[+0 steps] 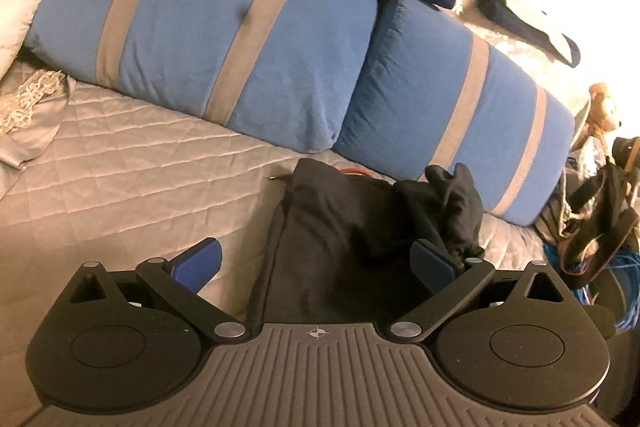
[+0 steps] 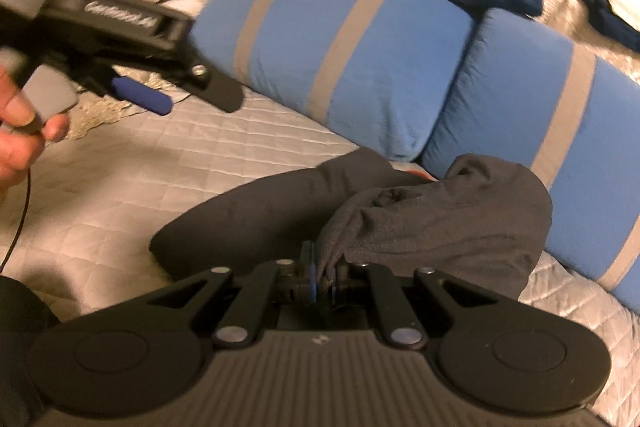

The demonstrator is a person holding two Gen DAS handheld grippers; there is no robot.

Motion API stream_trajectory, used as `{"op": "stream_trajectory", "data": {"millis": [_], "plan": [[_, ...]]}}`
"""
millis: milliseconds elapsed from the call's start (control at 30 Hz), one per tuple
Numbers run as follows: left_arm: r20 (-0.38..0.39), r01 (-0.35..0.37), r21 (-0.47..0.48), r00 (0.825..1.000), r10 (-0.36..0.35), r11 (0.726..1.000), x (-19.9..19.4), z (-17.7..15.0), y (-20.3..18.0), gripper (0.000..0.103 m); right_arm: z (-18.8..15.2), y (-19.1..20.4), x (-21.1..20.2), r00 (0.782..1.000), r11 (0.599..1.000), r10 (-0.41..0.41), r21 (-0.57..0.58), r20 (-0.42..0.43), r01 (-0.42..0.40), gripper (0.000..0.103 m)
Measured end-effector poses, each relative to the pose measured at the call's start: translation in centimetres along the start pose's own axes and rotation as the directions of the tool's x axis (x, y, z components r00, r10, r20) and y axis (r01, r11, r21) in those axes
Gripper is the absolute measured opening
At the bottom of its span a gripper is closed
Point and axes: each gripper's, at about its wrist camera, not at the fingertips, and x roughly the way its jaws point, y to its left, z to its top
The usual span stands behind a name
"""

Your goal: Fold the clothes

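A dark garment (image 2: pixel 280 211) lies on a quilted grey bed (image 2: pixel 120 195), close against two blue pillows with grey stripes (image 2: pixel 360 59) along the far edge. The right gripper (image 2: pixel 322 273) is pinched closed on a bunched edge of the garment, lifting a fold of it. The left gripper (image 1: pixel 316 267) hangs above the bed with its fingers spread wide, holding nothing.

Risks, as a judgement: the pinched cloth is thin and could slip free if pulled fast, and the lifted fold could drop crooked or catch on the pillows just behind it. With one side unheld, the garment may drag across the bed instead of folding.

The garment's near edge is hidden behind both grippers. Its type is unclear. An orange item (image 1: pixel 352 171) peeks from under it, unidentifiable. The right view is blurred.
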Motion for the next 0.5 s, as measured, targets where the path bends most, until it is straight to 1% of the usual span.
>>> {"op": "stream_trajectory", "data": {"millis": [200, 300, 367, 433, 500], "plan": [[-0.013, 0.029, -0.033, 0.999, -0.029, 0.999, 0.2, 0.1, 0.8, 0.103, -0.4, 1.4, 0.1, 1.0, 0.999, 0.018, -0.049, -0.002, -0.018, 0.008], [-0.036, 0.093, -0.091, 0.995, -0.097, 0.991, 1.3, 0.3, 1.2, 0.103, -0.6, 1.3, 0.0, 1.0, 0.999, 0.016, -0.045, -0.004, -0.016, 0.008], [-0.059, 0.148, -0.142, 0.986, -0.158, 0.979, 2.5, 0.6, 1.6, 0.103, -0.6, 1.3, -0.2, 1.0, 0.999, 0.015, -0.044, -0.002, -0.015, 0.008], [-0.093, 0.201, -0.201, 0.97, -0.223, 0.959, 4.3, 1.1, 1.8, 0.103, -0.6, 1.2, -0.3, 1.0, 0.999, 0.013, -0.046, 0.001, -0.013, 0.008], [-0.117, 0.238, -0.264, 0.954, -0.276, 0.935, 6.1, 1.6, 2.0, 0.103, -0.7, 1.3, -0.4, 1.0, 0.999, 0.013, -0.048, 0.002, -0.013, 0.007]]}}
